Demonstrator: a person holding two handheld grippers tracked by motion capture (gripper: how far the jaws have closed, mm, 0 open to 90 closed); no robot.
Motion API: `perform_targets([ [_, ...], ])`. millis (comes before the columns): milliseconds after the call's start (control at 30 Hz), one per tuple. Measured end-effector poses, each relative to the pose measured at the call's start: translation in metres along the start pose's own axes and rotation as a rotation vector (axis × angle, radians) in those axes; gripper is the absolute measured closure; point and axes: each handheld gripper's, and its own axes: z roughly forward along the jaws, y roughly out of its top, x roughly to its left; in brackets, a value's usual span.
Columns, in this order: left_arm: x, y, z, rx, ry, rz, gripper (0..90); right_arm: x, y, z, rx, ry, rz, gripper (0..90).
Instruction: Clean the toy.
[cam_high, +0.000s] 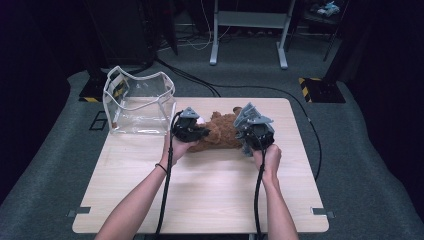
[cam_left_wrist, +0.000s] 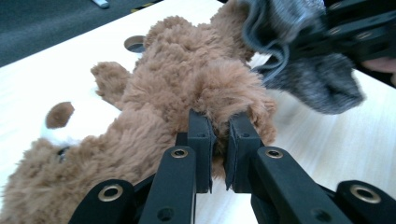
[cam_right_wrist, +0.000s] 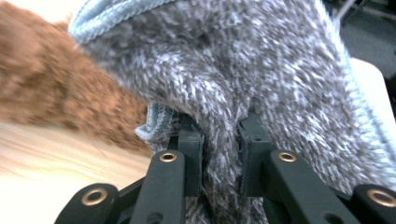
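1. Teddy bear (cam_high: 218, 133), brown plush, lies on its side near the middle of the far half of the wooden table (cam_high: 210, 200), between the two hands.
2. Left gripper (cam_high: 189, 127) sits at the bear's left end in the high view. In the left gripper view its jaws are nearly together and pinch a tuft of brown fur on one limb of the teddy bear (cam_left_wrist: 187, 79); the pads press into the pile.
3. Bear's white muzzle with its brown nose shows at the left of the left gripper view, low against the tabletop.
4. Right gripper (cam_high: 254, 132) is at the bear's right end. In the right gripper view its jaws are closed on a fold of grey fleece sock (cam_right_wrist: 224, 84); the fabric bulges out above and below the pads.
5. Sock (cam_left_wrist: 308, 74) has a ribbed, light blue cuff. It hangs just beside the bear's limb, and seems to touch the fur, though the blur in the right gripper view leaves that uncertain.
6. Clear plastic bag (cam_high: 139, 102) with white edging stands open at the table's far left corner, just left of the left gripper and apart from the bear.
7. Both forearms come in from the bottom edge, a black cable trailing from each gripper across the table.
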Motion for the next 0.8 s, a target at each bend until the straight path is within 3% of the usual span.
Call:
perform_targets([
  [200,0.005,0.005,0.001,0.013,-0.011,-0.023,82.4,0.015,0.013,-0.007,-0.043,0.083,-0.025,74.8],
  [233,0.006,0.007,0.001,0.021,-0.014,-0.019,82.3,0.028,0.018,-0.001,-0.035,0.115,-0.056,74.9],
  [300,0.005,0.008,0.002,0.022,-0.007,-0.014,82.3,0.039,0.02,0.007,-0.015,0.141,-0.062,74.8],
  [433,0.005,0.009,0.003,0.035,-0.005,-0.007,82.4,0.051,0.021,0.022,0.01,0.166,-0.076,74.9],
  [633,0.011,0.011,0.002,0.04,-0.01,-0.017,82.3,0.04,0.017,0.028,0.029,0.15,-0.033,75.1],
  [800,0.013,0.011,0.0,0.049,-0.009,-0.017,82.3,0.014,0.012,0.025,0.034,0.096,0.004,75.2],
])
